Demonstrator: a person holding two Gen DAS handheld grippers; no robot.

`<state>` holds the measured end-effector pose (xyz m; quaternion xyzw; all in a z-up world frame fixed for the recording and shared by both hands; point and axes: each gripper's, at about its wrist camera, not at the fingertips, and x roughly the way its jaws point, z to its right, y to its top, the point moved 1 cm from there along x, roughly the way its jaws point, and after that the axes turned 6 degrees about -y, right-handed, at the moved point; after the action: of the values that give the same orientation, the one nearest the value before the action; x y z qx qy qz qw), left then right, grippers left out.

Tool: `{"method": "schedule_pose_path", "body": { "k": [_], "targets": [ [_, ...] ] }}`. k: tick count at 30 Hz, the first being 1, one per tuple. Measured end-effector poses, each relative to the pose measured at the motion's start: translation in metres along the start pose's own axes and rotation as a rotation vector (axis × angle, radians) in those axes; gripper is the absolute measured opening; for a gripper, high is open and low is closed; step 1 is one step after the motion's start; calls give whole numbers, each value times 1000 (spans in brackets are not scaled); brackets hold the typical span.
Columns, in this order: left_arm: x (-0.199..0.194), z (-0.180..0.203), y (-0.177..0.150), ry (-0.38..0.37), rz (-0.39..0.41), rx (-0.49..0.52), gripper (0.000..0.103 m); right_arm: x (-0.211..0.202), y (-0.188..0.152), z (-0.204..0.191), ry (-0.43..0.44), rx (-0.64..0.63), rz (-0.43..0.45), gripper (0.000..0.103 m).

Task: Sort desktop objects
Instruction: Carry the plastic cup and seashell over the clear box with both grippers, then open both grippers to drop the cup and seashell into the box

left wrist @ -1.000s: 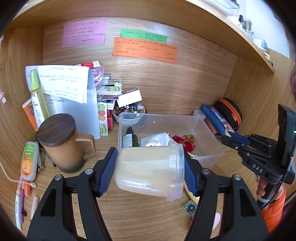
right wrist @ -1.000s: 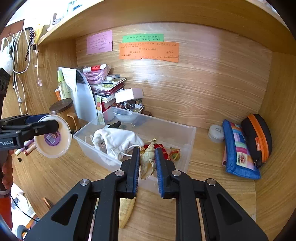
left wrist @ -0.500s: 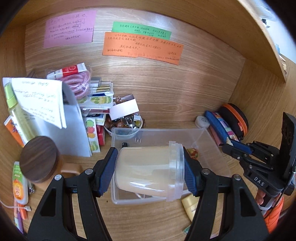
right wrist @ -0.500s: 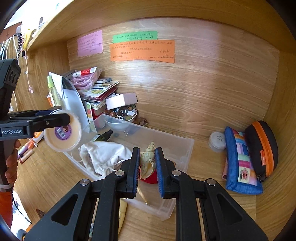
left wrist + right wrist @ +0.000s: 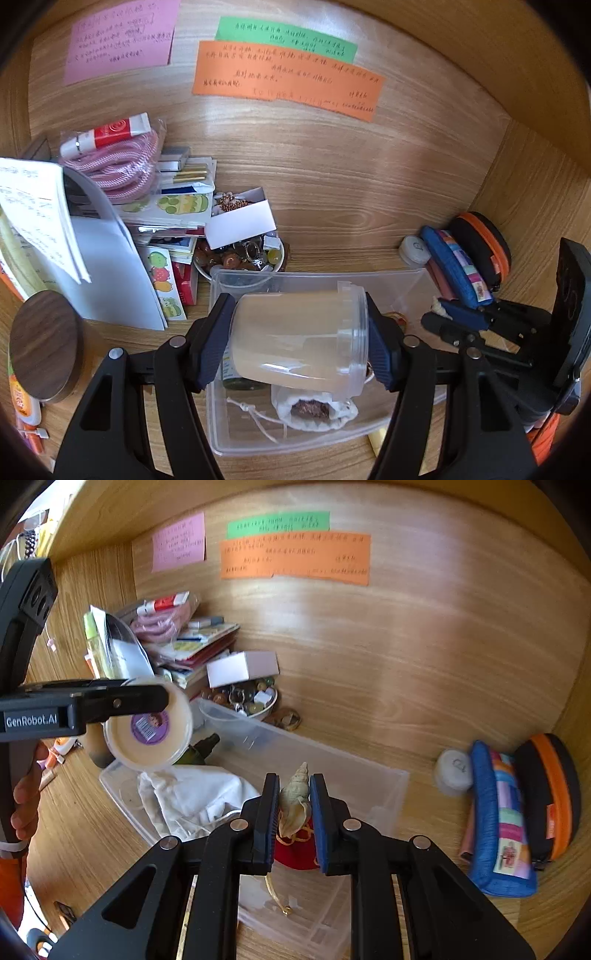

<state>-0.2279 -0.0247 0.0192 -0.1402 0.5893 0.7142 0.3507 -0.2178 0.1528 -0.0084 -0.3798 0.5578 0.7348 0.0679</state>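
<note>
My left gripper [image 5: 299,343] is shut on a cream plastic jar [image 5: 295,343] lying sideways, held above the clear plastic bin [image 5: 236,439]. The jar also shows in the right wrist view [image 5: 147,731], bottom label facing me. My right gripper [image 5: 293,805] is shut on a pale spiral seashell [image 5: 293,801], held over the bin [image 5: 369,786]. In the bin lie a white drawstring pouch [image 5: 317,410], a dark small bottle [image 5: 201,747], a red item [image 5: 295,853] and a gold bangle [image 5: 275,893].
A stack of books and papers [image 5: 166,221], a bowl of beads [image 5: 240,258] and a wooden-lidded mug [image 5: 40,343] stand at the left. A white round tin [image 5: 454,771], a blue pencil case [image 5: 495,819] and a black-orange case [image 5: 550,797] lie at the right against the wooden wall.
Both grippers have moved forward and higher over the bin. The jar now hangs above the bin's left part and the shell above its middle.
</note>
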Motion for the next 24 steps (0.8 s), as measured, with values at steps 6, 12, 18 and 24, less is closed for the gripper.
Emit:
{"method": "schedule_pose_path", "body": {
  "k": [6, 12, 18, 24],
  "targets": [
    [23, -10, -3, -6, -40, -27, 65, 20, -7, -3, 20, -5, -48, 15],
    [40, -9, -9, -10, -78, -14, 65, 37, -15, -6, 26, -9, -92, 15],
    [49, -8, -13, -6, -92, -4, 65, 46, -20, -10, 20, -24, -120, 15],
    [51, -5, -17, 18, -80, 29, 65, 53, -24, -14, -14, -57, -135, 15]
  ]
}}
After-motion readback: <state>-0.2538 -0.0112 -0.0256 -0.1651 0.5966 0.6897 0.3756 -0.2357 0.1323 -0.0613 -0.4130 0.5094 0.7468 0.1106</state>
